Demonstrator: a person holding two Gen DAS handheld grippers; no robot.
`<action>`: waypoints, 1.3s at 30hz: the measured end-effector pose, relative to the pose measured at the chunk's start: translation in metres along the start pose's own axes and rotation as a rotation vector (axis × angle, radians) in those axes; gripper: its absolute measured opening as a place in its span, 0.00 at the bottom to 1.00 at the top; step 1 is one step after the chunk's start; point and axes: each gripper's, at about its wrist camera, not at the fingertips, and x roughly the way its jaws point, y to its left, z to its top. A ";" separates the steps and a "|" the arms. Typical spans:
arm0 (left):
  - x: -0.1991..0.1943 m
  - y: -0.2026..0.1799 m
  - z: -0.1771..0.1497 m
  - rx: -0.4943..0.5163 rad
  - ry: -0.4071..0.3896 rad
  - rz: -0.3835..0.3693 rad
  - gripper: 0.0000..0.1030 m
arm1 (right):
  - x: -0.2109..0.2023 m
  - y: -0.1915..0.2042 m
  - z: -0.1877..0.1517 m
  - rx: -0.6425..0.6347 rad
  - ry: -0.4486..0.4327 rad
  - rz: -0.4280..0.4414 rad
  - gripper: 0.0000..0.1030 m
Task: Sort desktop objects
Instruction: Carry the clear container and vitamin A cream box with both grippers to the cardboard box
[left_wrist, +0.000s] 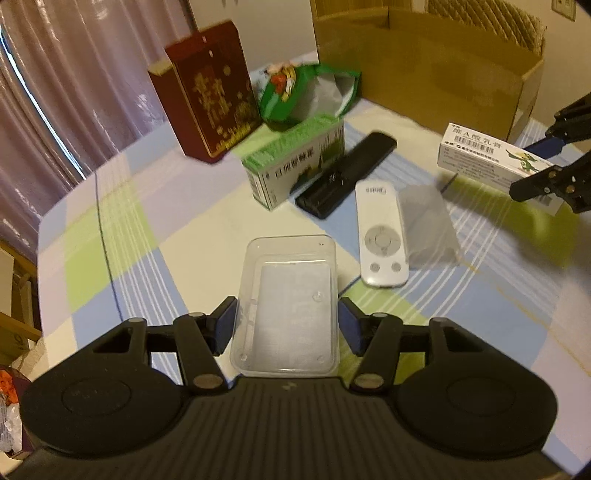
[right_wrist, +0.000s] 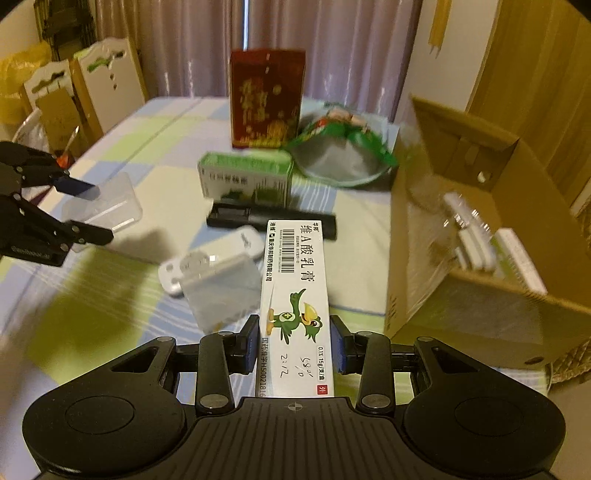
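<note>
My left gripper is shut on a clear plastic box and holds it above the checked tablecloth; it also shows in the right wrist view. My right gripper is shut on a long white ointment box with a green bird, held above the table next to the cardboard box. In the left wrist view the ointment box is at the right. A white remote, a black remote and a clear lid lie on the table.
A green-and-white carton, a green snack bag and a tall red box stand at the back. The open cardboard box at the right holds several items. Chairs stand past the table's far left edge.
</note>
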 end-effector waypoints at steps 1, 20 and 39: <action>-0.003 0.000 0.003 0.004 -0.008 0.002 0.52 | -0.006 -0.001 0.003 0.003 -0.014 -0.003 0.36; -0.041 -0.043 0.088 0.122 -0.185 -0.052 0.52 | -0.099 -0.056 0.017 0.050 -0.170 -0.126 0.36; -0.034 -0.095 0.177 0.282 -0.285 -0.128 0.52 | -0.116 -0.130 0.027 0.104 -0.159 -0.205 0.36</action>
